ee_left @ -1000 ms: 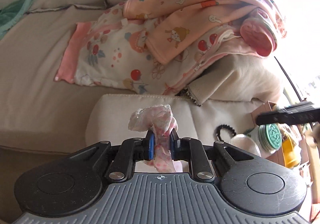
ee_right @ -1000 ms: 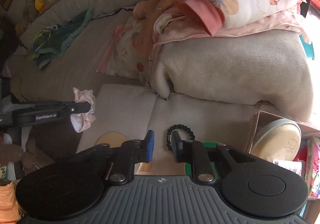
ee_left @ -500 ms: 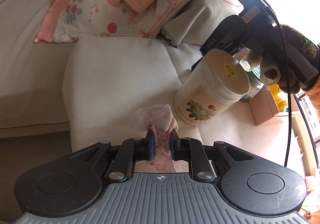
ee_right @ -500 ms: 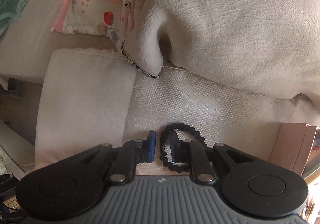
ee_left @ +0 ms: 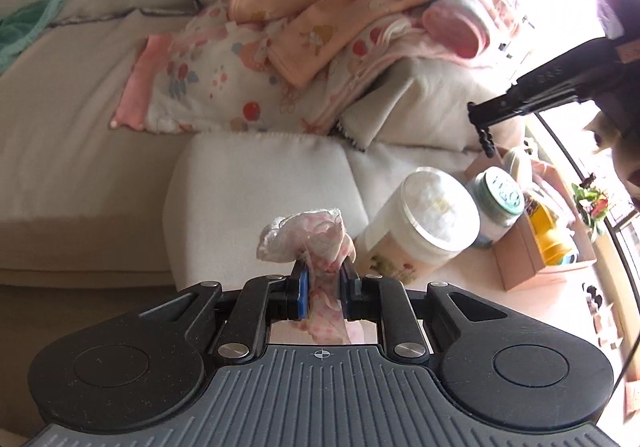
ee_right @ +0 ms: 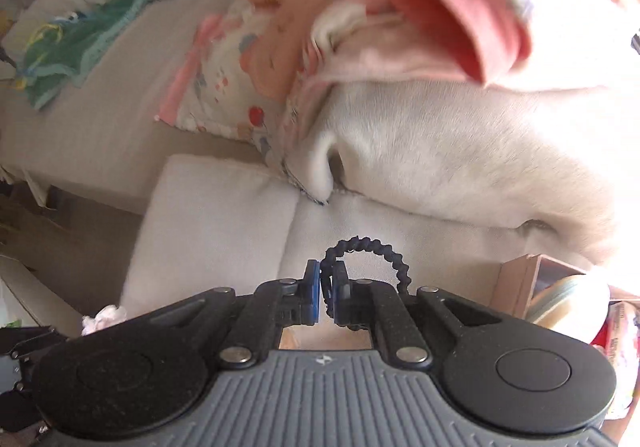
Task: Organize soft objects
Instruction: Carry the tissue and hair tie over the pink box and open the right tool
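The pink patterned blanket pile (ee_right: 420,7) is motion-blurred in the right wrist view and cut off by the top edge. The lower end of the crumpled pink-and-white cloth (ee_left: 308,239) is hidden behind the left gripper body. The brown cardboard box (ee_left: 532,259) contents are too small to identify.

Open passage is offered by the bare cream cushion (ee_left: 256,183), whose flat top is unoccupied from its left edge to the middle seam. To its right, the way is blocked by a tall lidded canister (ee_left: 424,223) and a smaller green-lidded jar (ee_left: 500,199), with a cardboard box (ee_left: 536,263) of small items just beyond them. Behind the cushion, access is closed off by a heap of pink printed blankets (ee_left: 320,47) piled on a pale plush throw (ee_right: 460,151). Free seat surface is left on the sofa (ee_left: 60,135), short of a green cloth (ee_right: 80,43) lying further back.
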The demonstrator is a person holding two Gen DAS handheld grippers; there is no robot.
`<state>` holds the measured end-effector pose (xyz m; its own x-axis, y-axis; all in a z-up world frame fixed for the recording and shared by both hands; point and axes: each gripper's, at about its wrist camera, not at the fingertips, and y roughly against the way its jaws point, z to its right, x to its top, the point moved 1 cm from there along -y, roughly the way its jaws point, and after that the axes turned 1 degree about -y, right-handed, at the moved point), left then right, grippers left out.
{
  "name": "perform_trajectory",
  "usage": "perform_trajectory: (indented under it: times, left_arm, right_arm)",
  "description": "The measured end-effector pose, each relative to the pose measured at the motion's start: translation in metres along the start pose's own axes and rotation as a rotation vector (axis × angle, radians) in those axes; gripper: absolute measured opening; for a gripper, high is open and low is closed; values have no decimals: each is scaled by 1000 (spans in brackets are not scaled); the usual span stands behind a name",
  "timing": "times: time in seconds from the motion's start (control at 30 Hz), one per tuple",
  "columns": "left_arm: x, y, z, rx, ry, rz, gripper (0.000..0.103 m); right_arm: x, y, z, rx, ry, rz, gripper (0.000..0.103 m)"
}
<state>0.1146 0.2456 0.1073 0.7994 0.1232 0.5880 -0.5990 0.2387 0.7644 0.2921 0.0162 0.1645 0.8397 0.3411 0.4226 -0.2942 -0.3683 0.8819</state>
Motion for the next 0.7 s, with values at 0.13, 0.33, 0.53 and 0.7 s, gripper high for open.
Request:
perform_trajectory:
  times: [0.13,0.33,0.53,0.7]
  left_arm:
    - [28,30,48,-13,-81,78,18]
    - [55,37,146,-83,-218,106,18]
    - [62,-22,260,-231,-333,2,18]
    - [50,-97,324,-338,-348,-93,18]
  right_arm:
    - [-23,95,2,85,43,154,6]
    - [-76,198,43,108,67,342,6]
    - [-128,225,118,33,-21,413,6]
    - [-152,206,181,-17,-144,398,6]
